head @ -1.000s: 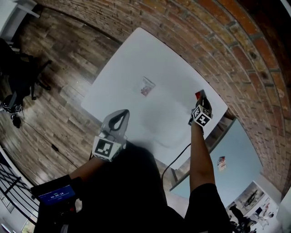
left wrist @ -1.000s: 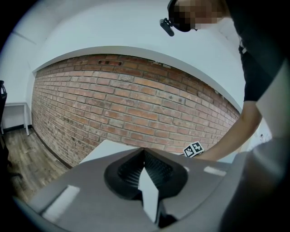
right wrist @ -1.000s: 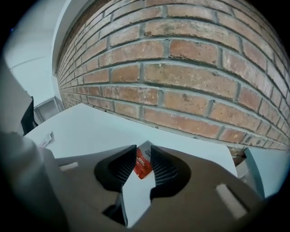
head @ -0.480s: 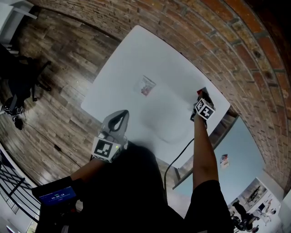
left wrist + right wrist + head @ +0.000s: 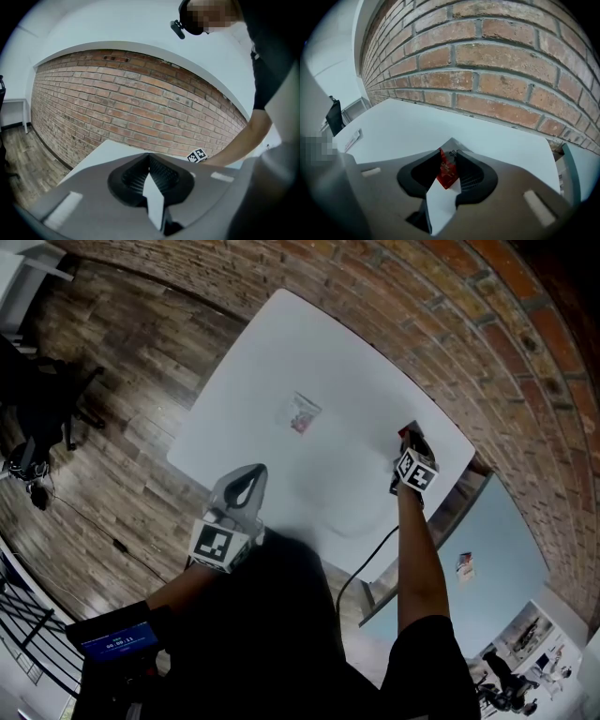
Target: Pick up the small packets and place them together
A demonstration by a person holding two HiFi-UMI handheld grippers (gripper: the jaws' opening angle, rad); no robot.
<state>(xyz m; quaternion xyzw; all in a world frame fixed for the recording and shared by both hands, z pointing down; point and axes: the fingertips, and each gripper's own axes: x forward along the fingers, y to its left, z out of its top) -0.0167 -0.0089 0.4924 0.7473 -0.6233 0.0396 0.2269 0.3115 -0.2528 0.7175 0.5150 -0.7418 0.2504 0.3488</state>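
The small red foil packet (image 5: 446, 172) stands on edge between the closing jaws of the right gripper (image 5: 453, 143), whose pads press its faces; its long axis runs along the jaws toward the red brick wall (image 5: 511, 56); its dark print is too small to read; it is at the rectangular white table (image 5: 281, 343)'s wall-side edge. A pale clear packet with red print (image 5: 302, 414) lies flat mid-table, well apart, its lettering unreadable; the left gripper (image 5: 149, 157) hangs at the near edge, jaws together, empty.

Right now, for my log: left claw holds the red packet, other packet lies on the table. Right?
No. The right gripper view shows the red packet in the right claw, jaws closing on it; the left claw is empty. The other packet lies on the table.
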